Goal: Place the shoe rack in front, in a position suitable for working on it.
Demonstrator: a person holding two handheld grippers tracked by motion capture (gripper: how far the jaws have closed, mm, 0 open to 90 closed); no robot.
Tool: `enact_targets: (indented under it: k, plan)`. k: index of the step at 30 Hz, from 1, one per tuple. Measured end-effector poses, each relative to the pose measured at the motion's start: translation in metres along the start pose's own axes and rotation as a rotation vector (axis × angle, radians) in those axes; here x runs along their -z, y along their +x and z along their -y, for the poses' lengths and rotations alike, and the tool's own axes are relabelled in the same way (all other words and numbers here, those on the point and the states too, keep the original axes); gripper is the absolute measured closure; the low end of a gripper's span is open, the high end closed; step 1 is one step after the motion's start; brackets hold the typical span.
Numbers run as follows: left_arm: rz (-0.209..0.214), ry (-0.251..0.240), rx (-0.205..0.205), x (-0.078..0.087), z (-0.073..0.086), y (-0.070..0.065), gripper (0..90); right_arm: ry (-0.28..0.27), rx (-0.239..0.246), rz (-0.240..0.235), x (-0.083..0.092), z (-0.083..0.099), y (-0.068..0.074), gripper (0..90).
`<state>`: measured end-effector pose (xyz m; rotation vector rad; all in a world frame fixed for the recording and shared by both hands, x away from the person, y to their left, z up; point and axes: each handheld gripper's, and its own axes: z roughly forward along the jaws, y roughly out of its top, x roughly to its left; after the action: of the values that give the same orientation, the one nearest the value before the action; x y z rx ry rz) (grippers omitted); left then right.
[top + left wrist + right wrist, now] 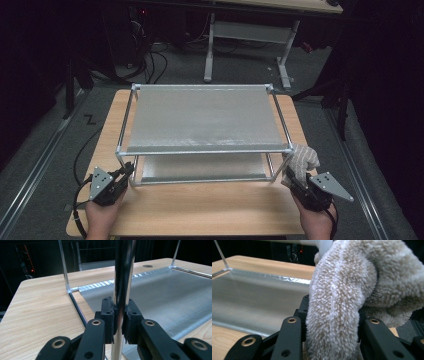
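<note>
A two-level metal rack (202, 150) with grey mesh shelves stands on the wooden table (200, 210). My left gripper (125, 174) is shut on the rack's front left upright post (122, 277), which runs between its pads in the left gripper view. My right gripper (292, 177) is shut on a fluffy beige cloth (302, 157), held against the rack's front right corner. The cloth (342, 302) bulges up between the jaws in the right gripper view, with the lower shelf (257, 302) to its left.
The rack takes up most of the table's far half, and bare wood lies along the front edge between my hands. Behind the table stands a white desk frame (247, 45) with cables on the floor. Metal rails run along both sides.
</note>
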<state>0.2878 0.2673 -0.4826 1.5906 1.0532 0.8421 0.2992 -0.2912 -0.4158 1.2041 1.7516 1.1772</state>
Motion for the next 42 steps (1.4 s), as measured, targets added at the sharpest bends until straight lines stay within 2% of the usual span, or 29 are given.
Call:
enact_targets:
  k: [5,11,13,14,17,21,29,30,31,35,41,42]
  plan:
    - [0.000,0.000,0.001,0.000,0.000,0.000,80.1,0.100,-0.008,-0.023,-0.015,0.024,-0.001,65.2]
    - [0.001,0.004,-0.002,0.000,0.000,0.000,80.2,0.291,-0.002,-0.075,-0.038,0.056,-0.004,65.2]
    - [0.003,0.004,-0.001,0.000,0.000,0.000,80.1,0.312,-0.006,-0.079,-0.040,0.059,-0.004,65.3]
    - [0.005,0.006,-0.002,0.000,0.000,0.000,80.1,0.327,0.015,-0.092,-0.045,0.066,-0.006,65.3]
    - [0.006,0.006,0.000,0.000,0.000,0.000,80.2,0.335,0.003,-0.084,-0.044,0.065,-0.004,65.3]
    - [0.007,0.000,0.011,0.001,0.000,0.000,80.1,0.328,0.012,-0.087,-0.044,0.066,-0.004,65.3]
    - [0.002,0.005,0.008,0.002,0.000,-0.002,80.2,0.331,0.014,-0.089,-0.041,0.066,-0.005,65.3]
    - [0.002,0.005,0.008,0.002,0.000,-0.002,80.1,0.327,0.027,-0.090,-0.041,0.067,-0.006,65.3]
    - [0.003,0.007,0.007,0.003,0.000,-0.004,80.1,0.331,0.013,-0.088,-0.039,0.067,-0.005,65.3]
    - [0.005,0.010,0.005,0.003,0.000,-0.005,80.2,0.334,0.016,-0.086,-0.036,0.068,-0.006,65.3]
    - [-0.015,0.010,0.011,-0.005,-0.002,-0.005,80.1,0.335,0.027,-0.094,-0.029,0.070,-0.008,65.3]
    - [-0.022,0.007,0.018,-0.008,-0.002,-0.005,80.1,0.339,0.012,-0.093,-0.027,0.070,-0.007,65.3]
